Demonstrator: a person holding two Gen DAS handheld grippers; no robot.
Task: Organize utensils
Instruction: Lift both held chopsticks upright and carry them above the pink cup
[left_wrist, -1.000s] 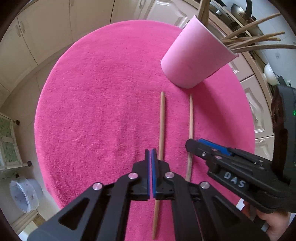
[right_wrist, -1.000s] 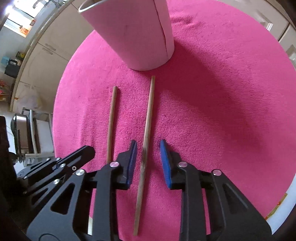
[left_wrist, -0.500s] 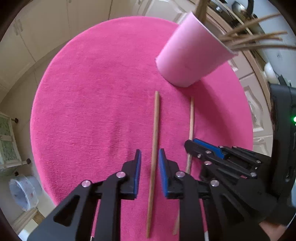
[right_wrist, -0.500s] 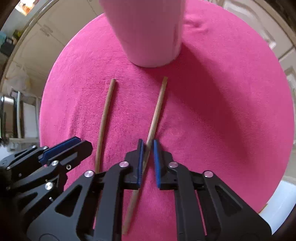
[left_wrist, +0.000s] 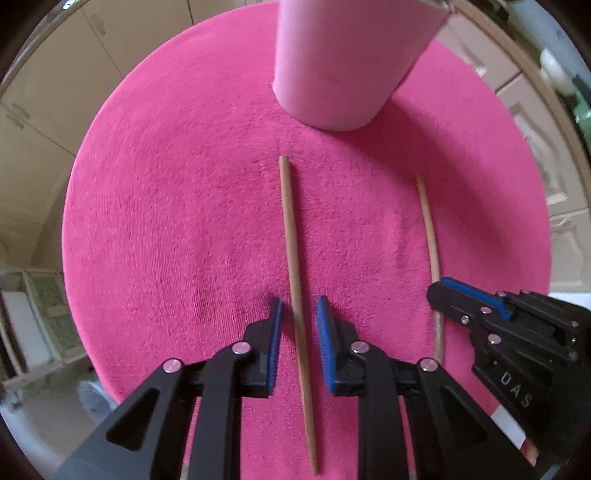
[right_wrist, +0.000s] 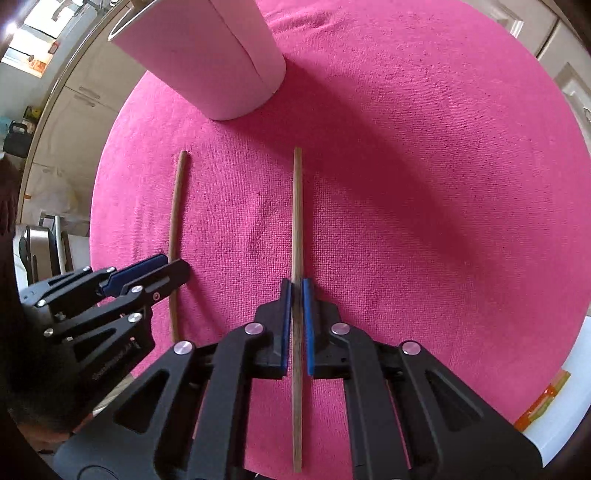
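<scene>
Two wooden chopsticks lie side by side on a pink round mat, pointing at a pink cup (left_wrist: 351, 62). My left gripper (left_wrist: 298, 314) is open and straddles the left chopstick (left_wrist: 291, 236) low over the mat. My right gripper (right_wrist: 296, 291) is shut on the right chopstick (right_wrist: 297, 210), which still looks level with the mat. In the left wrist view the right gripper (left_wrist: 472, 306) covers the right chopstick (left_wrist: 428, 225). In the right wrist view the left gripper (right_wrist: 155, 273) sits over the left chopstick (right_wrist: 176, 206), and the cup (right_wrist: 207, 55) stands at the top left.
The pink mat (left_wrist: 166, 206) covers a round table. Cream kitchen cabinets (left_wrist: 55, 74) surround it below. A white and orange item (right_wrist: 554, 402) lies at the mat's right edge in the right wrist view.
My left gripper opened from shut and moved over the left chopstick. My right gripper closed from open onto the right chopstick. Both moved closer to the cup.
</scene>
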